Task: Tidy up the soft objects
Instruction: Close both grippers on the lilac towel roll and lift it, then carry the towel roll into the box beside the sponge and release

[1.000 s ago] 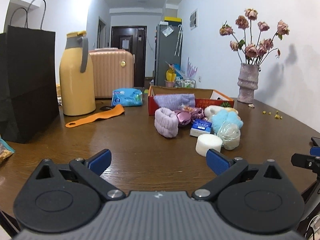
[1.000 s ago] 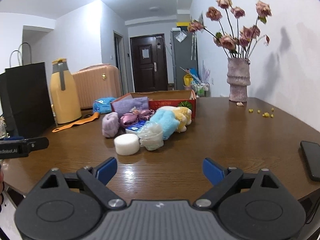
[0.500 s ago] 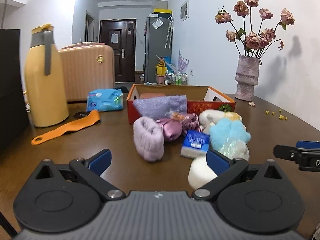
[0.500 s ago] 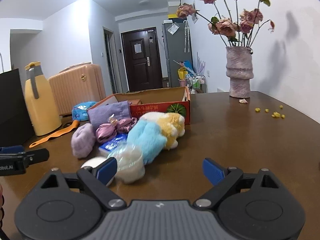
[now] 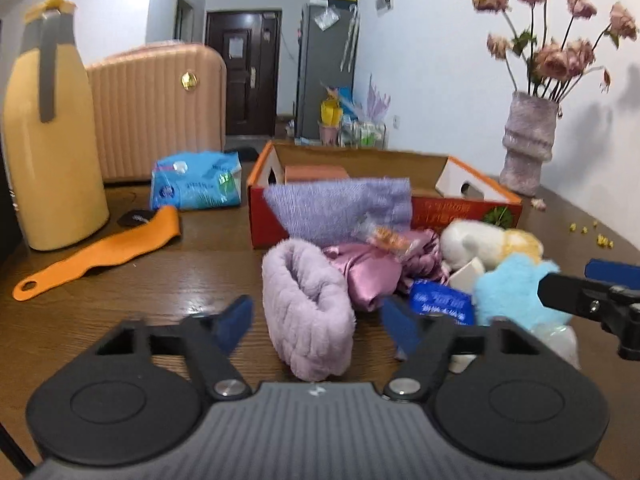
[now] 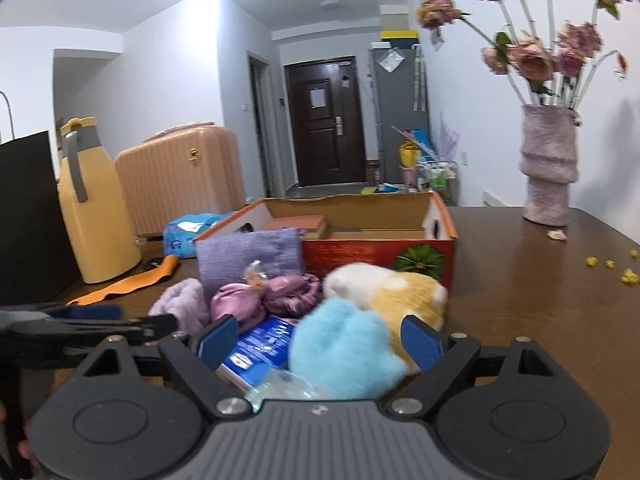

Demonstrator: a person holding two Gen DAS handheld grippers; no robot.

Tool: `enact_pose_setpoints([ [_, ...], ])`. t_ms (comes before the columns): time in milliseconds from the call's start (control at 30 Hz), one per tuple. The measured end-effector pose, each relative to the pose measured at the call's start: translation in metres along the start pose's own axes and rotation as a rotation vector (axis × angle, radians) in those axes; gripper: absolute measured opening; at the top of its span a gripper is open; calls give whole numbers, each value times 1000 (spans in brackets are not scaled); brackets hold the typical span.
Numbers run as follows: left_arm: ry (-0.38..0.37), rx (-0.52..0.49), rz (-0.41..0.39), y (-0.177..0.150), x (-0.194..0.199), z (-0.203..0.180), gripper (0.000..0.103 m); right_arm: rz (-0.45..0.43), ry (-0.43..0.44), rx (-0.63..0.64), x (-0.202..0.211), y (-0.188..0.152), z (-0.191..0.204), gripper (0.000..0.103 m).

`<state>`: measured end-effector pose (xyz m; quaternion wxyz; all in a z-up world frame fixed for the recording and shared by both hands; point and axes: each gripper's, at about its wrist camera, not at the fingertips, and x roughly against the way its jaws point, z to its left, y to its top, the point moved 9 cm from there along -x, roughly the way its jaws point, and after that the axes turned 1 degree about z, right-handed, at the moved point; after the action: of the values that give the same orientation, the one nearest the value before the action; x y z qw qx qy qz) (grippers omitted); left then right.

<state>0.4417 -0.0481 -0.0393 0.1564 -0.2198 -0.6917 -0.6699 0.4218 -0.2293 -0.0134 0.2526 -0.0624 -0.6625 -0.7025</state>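
Note:
A pile of soft things lies in front of an open red cardboard box [image 5: 460, 208] [image 6: 380, 256]. My left gripper [image 5: 316, 320] is open, with its jaws either side of a fluffy lilac headband [image 5: 308, 312], not closed on it. My right gripper [image 6: 320, 336] is open around a light blue plush [image 6: 344, 352]. Behind lie a pink satin scrunchie [image 5: 360, 276] [image 6: 240, 304], a purple towel [image 5: 340, 208] [image 6: 248, 260], a white and yellow plush [image 5: 492, 240] [image 6: 388, 288] and a blue tissue pack [image 5: 440, 304] [image 6: 260, 344].
A yellow thermos jug [image 5: 48, 140] and an orange strap [image 5: 100, 256] lie at the left, with a blue wipes pack [image 5: 196, 186] behind. A vase of dried roses [image 5: 528, 144] [image 6: 548, 172] stands at the back right. The right gripper's finger [image 5: 588, 292] reaches in from the right.
Both grippers have moved forward to the pile. The lilac headband now sits between the left jaws and the blue plush between the right jaws. Both stay open.

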Motion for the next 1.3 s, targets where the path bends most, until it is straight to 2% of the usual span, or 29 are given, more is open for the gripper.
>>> enact_pose_setpoints([
  [33,-9,4,16,-2,-4,1,51,6,7,6,-2,0,4,87],
  [67,-18,13,28,-4,-6,2,33,7,14,11,-3,-1,8,87],
  [100,-27,27,32,-6,-5,4,28,7,18,15,-3,-1,12,87],
  [200,-70,60,4,-3,20,6,26,-2,34,34,5,-2,23,87],
  [267,-134,65,-15,-5,45,3,26,-15,42,46,14,-1,31,87],
  [300,-178,96,2,-8,54,4,25,-18,47,49,19,-1,34,87],
  [467,-416,384,123,-38,104,25,25,-40,71,74,53,-9,55,87],
  [533,-471,459,144,-51,122,37,25,-35,77,81,66,-16,62,87],
  [600,-450,477,174,-64,123,51,26,-23,91,76,77,-26,70,87],
  [667,-362,448,181,-73,118,67,27,1,112,72,81,-36,80,87],
  [733,-260,366,138,-74,117,79,39,23,136,66,82,-45,91,84],
  [767,-199,337,112,-72,118,86,50,34,152,63,81,-49,97,84],
  [800,-142,306,79,-69,121,93,57,48,164,63,79,-53,102,84],
  [867,-90,286,37,-64,129,100,63,69,188,76,73,-58,116,79],
  [1000,-122,306,41,-70,142,95,63,98,229,83,57,-58,136,70],
  [1067,-144,324,63,-80,144,89,62,106,249,76,46,-55,144,70],
  [1167,-181,354,93,-92,143,83,54,135,258,80,27,-56,153,64],
  [1267,-185,393,103,-96,135,86,39,194,262,56,9,-64,155,46],
  [1300,-187,403,102,-96,132,88,37,213,270,38,7,-68,155,35],
])
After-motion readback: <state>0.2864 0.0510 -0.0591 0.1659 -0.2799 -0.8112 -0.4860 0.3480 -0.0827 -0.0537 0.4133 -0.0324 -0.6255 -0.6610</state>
